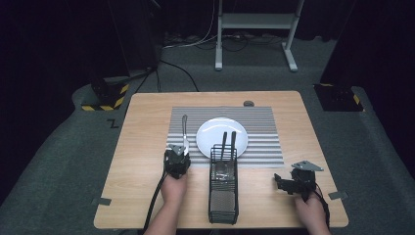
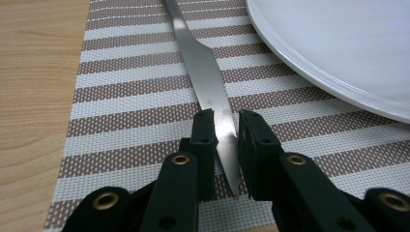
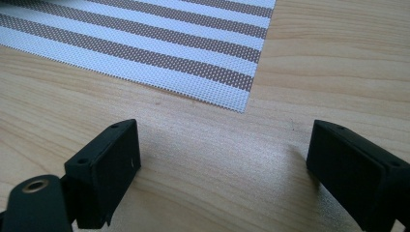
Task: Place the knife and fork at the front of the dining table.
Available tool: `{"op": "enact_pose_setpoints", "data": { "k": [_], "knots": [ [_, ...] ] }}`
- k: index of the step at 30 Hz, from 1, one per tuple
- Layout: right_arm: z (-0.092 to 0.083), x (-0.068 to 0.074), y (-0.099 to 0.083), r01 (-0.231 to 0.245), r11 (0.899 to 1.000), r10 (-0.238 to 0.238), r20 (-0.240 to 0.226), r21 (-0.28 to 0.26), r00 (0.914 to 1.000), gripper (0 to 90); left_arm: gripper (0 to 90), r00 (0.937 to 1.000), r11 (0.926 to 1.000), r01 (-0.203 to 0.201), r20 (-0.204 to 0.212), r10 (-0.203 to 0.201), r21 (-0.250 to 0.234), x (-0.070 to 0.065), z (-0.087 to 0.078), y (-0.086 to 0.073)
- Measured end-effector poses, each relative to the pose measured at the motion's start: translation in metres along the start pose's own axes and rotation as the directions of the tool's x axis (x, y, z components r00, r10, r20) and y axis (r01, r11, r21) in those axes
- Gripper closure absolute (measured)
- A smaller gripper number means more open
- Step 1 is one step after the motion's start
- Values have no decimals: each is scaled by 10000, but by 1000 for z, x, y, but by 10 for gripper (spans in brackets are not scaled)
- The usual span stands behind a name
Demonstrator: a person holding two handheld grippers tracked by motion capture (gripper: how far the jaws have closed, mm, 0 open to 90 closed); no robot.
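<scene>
A metal knife (image 1: 184, 129) lies on the striped placemat (image 1: 259, 147), just left of the white plate (image 1: 215, 132), with its pointed end towards the person. My left gripper (image 1: 178, 159) is down over that near end. In the left gripper view the two black jaws of my left gripper (image 2: 227, 126) flank the blade of the knife (image 2: 205, 77) and their pads press against its edges. My right gripper (image 1: 284, 182) rests low over bare wood at the table's front right. In the right gripper view my right gripper (image 3: 222, 145) stands wide open with nothing between its jaws.
A black wire caddy (image 1: 223, 188) stands at the front centre with two dark-handled utensils (image 1: 228, 144) upright in its far end. The plate's rim (image 2: 309, 72) runs close to the right of the knife. The placemat's corner (image 3: 241, 99) lies ahead of the right gripper. A small dark disc (image 1: 248, 103) sits at the far edge.
</scene>
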State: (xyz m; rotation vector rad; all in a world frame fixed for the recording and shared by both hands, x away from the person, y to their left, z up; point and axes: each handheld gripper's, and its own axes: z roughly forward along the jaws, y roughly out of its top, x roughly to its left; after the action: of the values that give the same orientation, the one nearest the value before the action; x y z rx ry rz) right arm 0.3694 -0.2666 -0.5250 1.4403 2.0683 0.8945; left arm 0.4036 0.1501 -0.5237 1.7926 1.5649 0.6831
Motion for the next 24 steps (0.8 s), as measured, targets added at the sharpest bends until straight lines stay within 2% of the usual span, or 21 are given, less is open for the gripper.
{"op": "enact_pose_setpoints", "data": {
  "k": [5, 6, 8, 11, 14, 17, 18, 21, 24],
  "knots": [
    [0, 0, 0, 2, 10000, -2, 12, 10, 10000, 116, 770, 9999, 10000, 81, 80, -81, -32, 4, -1, -1],
    [0, 0, 0, 6, 10000, -6, 6, 12, 10000, 117, 741, 9997, 9999, 121, 199, -120, -48, 5, -1, -1],
    [0, 0, 0, 9, 10000, -10, 10, 10, 10000, 116, 606, 9996, 10000, -4, 273, 5, -30, 4, -3, -2],
    [0, 0, 0, 11, 10000, -11, 10, 10, 10000, 117, 525, 9993, 9996, -112, 349, 121, -254, 5, -7, -3],
    [0, 0, 0, 7, 10000, -7, 7, 13, 10000, 116, 439, 9989, 9973, -283, 354, 307, -678, 7, -17, -6],
    [0, 0, 0, -34, 10000, 34, -53, 0, 10000, 113, 314, 9979, 9938, -617, 118, 630, -925, 11, -28, -10],
    [0, 0, 0, -34, 10000, 34, -53, 0, 10000, 113, 314, 9975, 9922, -690, 91, 704, -1042, 12, -32, -12],
    [0, 0, 0, 26, 10000, -26, -17, 24, 10000, 113, 169, 9967, 9907, -715, 289, 753, -1160, 21, -44, -24],
    [0, 0, 0, 15, 10000, -15, -25, 28, 10000, 113, 146, 9958, 9908, -790, 366, 834, -1095, 25, -50, -29]
  ]
}}
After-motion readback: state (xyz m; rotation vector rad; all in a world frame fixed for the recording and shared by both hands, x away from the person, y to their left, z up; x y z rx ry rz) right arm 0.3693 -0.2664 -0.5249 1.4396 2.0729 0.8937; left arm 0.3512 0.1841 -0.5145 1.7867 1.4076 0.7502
